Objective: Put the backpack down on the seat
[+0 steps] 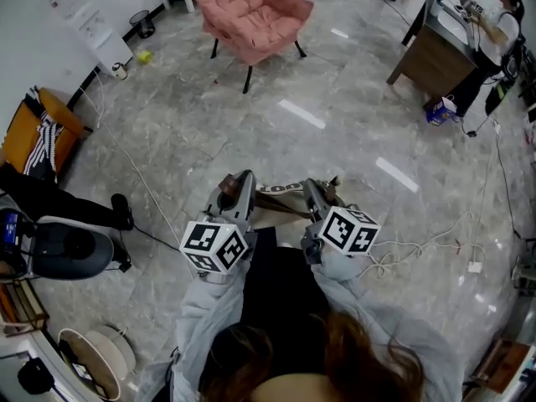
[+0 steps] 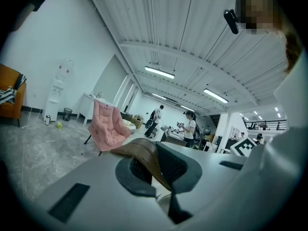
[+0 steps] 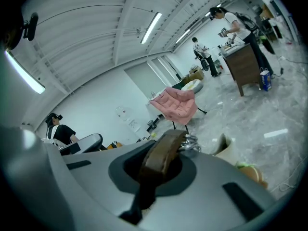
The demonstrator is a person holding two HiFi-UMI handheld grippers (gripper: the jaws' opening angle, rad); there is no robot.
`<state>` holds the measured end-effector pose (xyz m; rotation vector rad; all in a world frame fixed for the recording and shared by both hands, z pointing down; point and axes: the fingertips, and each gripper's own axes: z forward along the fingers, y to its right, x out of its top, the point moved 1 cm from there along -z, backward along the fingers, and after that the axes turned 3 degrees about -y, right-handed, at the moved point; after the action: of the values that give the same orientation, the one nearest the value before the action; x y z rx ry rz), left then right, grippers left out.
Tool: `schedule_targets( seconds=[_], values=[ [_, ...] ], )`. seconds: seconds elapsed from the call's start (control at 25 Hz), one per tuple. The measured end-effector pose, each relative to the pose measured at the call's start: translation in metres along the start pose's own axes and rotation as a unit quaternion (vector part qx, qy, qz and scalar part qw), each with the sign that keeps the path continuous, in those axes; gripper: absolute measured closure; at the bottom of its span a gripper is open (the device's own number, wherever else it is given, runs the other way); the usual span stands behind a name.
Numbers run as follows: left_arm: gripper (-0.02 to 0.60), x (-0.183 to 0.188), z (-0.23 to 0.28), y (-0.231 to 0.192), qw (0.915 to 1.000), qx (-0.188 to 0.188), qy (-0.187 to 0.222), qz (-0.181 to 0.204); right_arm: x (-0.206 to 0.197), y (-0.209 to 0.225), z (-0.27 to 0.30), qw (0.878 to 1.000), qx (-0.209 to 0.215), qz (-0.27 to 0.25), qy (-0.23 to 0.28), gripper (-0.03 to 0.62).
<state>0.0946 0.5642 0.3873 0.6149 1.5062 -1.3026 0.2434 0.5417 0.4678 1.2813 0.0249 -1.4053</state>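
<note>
A pink padded chair (image 1: 251, 11) stands across the grey floor, far ahead of me; it also shows small in the left gripper view (image 2: 107, 129) and in the right gripper view (image 3: 178, 105). I hold a beige backpack (image 1: 280, 216) in front of my body by its brown straps (image 1: 280, 199). My left gripper (image 1: 239, 193) is shut on one brown strap (image 2: 144, 155). The right gripper (image 1: 316, 195) is shut on the other strap (image 3: 163, 155), beside a metal buckle (image 3: 192, 142). Most of the bag is hidden under the grippers.
A wooden desk (image 1: 431, 57) with a person working at it stands at the far right. An orange chair (image 1: 42, 128) and dark equipment (image 1: 59, 245) are along the left wall. White cables (image 1: 419, 248) lie on the floor to my right. A water dispenser (image 1: 96, 32) stands against the far left wall.
</note>
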Motion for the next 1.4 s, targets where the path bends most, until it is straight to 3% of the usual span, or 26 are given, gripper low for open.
schedule_targets(
  seconds=[0.52,1.04,1.4],
  values=[
    [0.568,0.041,0.099,-0.072,0.9999,0.009,-0.003,-0.011,0.069,0.012,0.104,1.000,0.002,0.018,-0.012,0.586],
    [0.568,0.104,0.184,-0.140,0.9995,-0.031,0.006,0.007,0.151,-0.003,0.202,1.000,-0.003,0.008,0.018,0.586],
    [0.568,0.110,0.212,-0.174,0.9994,-0.034,-0.006,-0.002,0.166,-0.002,0.238,0.999,-0.011,0.023,0.022,0.586]
  ],
)
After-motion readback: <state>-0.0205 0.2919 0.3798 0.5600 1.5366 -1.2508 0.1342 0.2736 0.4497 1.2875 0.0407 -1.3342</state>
